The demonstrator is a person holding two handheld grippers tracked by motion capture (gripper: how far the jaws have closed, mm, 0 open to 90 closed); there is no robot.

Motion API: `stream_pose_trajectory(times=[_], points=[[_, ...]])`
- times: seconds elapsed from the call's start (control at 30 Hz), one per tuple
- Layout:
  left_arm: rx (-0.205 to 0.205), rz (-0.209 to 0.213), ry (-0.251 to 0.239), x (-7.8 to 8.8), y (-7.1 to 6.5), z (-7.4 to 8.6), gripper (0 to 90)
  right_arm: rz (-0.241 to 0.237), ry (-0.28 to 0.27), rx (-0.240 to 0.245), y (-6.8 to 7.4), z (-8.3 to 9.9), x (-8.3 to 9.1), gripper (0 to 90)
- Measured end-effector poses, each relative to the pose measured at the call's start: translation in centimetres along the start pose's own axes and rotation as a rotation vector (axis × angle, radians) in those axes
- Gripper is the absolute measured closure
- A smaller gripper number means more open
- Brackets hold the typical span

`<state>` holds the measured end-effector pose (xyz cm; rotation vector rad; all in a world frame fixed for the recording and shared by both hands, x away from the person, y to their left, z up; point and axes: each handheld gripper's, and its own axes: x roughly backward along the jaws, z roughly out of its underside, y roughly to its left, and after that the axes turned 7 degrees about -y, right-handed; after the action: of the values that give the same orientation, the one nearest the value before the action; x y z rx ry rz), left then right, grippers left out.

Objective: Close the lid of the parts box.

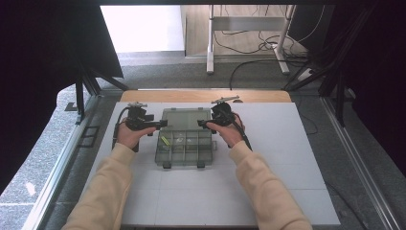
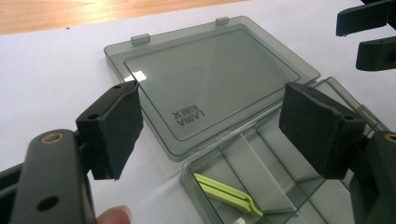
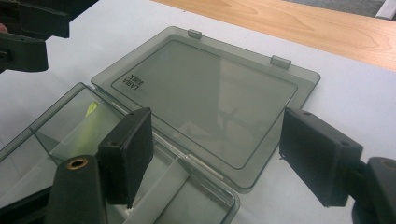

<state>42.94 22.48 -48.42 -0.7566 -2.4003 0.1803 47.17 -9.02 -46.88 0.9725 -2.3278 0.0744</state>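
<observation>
An open box of smoky clear plastic (image 1: 158, 149) lies mid-table, its lid (image 1: 186, 117) folded flat on the far side. A lime-green plastic piece (image 1: 165, 140) rests in a left compartment. My left gripper (image 1: 162, 123) hovers at the box's far left corner and my right gripper (image 1: 202, 124) at its far right corner, both open and holding nothing. In the left gripper view, the left gripper (image 2: 212, 133) frames the lid (image 2: 210, 74) and the green piece (image 2: 226, 193). The right gripper (image 3: 219, 156) spans the hinge, over the lid (image 3: 210, 93).
The box sits on a white board (image 1: 287, 158) with a wooden strip (image 1: 206, 96) along its far edge. Beyond the table stand desk legs and floor cables (image 1: 268, 45). Dark curtains flank both sides. Other compartments hold small, unclear bits.
</observation>
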Motion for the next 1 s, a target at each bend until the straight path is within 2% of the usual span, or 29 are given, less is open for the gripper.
stream_pose_trajectory(times=[0.43, 1.0], points=[[-0.012, -0.019, 0.010, -0.7, 0.8, -0.2, 21.8, 0.027, 0.022, -0.022, -0.6, -0.3, -1.2, 25.8], [-0.005, -0.027, 0.045, -2.2, 1.1, 0.1, 21.5, 0.059, 0.055, -0.057, -1.5, 0.0, -2.4, 26.3]])
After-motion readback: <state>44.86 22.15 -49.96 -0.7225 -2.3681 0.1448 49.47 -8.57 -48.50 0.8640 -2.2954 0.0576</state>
